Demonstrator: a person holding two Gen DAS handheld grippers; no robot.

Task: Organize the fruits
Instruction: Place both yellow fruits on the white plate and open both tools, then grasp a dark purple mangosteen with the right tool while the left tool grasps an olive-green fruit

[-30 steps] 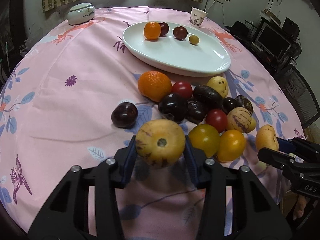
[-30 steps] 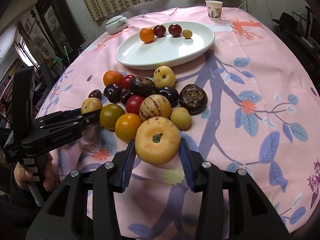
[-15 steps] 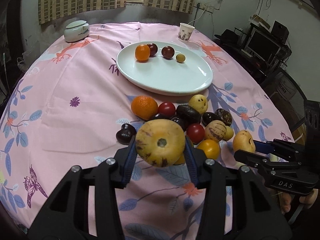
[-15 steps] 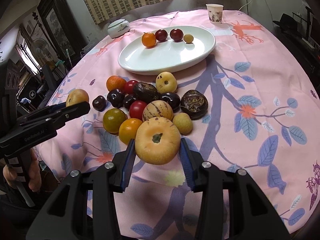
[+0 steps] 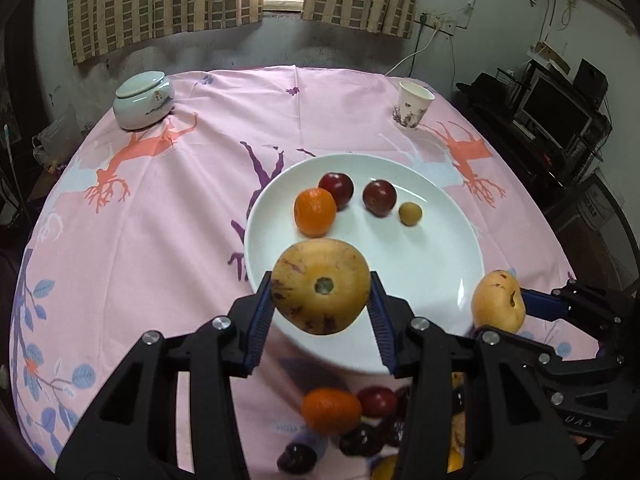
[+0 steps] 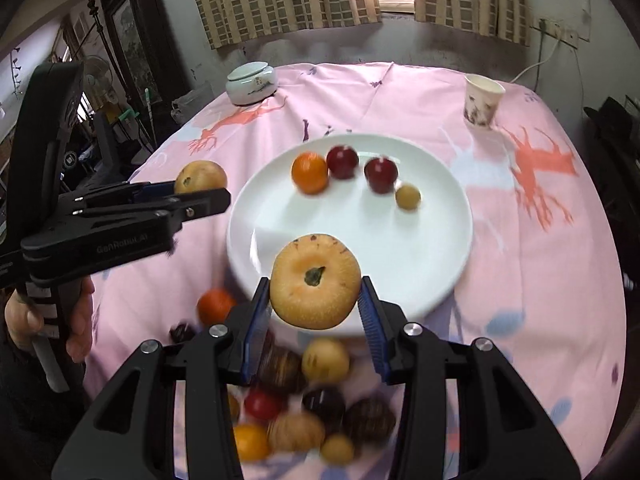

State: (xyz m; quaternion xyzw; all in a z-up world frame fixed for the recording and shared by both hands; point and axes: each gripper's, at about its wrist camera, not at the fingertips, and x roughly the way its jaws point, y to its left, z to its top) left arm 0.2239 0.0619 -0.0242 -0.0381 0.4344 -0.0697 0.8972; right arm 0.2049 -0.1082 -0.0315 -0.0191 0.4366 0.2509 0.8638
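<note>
My left gripper (image 5: 320, 282) is shut on a yellow pepino fruit with purple streaks (image 5: 320, 300), held over the near rim of the white plate (image 5: 440, 264). My right gripper (image 6: 315, 280) is shut on a round yellow fruit (image 6: 316, 300), also above the plate's (image 6: 420, 240) near edge. Each gripper shows in the other's view, with the left one (image 6: 200, 191) at the plate's left and the right one (image 5: 505, 307) at its right. On the plate lie an orange (image 5: 315, 212), two dark red plums (image 5: 379, 197) and a small yellow-green fruit (image 5: 410, 213). The fruit pile (image 6: 324, 360) lies under the grippers.
A lidded ceramic jar (image 5: 143, 100) stands at the far left of the pink tablecloth and a paper cup (image 5: 414, 106) at the far right. A person's hand (image 6: 24, 320) holds the left gripper's handle. Shelves with a monitor (image 5: 552, 112) stand beyond the table's right edge.
Both grippers have risen and moved forward from over the fruit pile to the plate's near rim, each still carrying its yellow fruit. The pile now lies below and behind the fingers.
</note>
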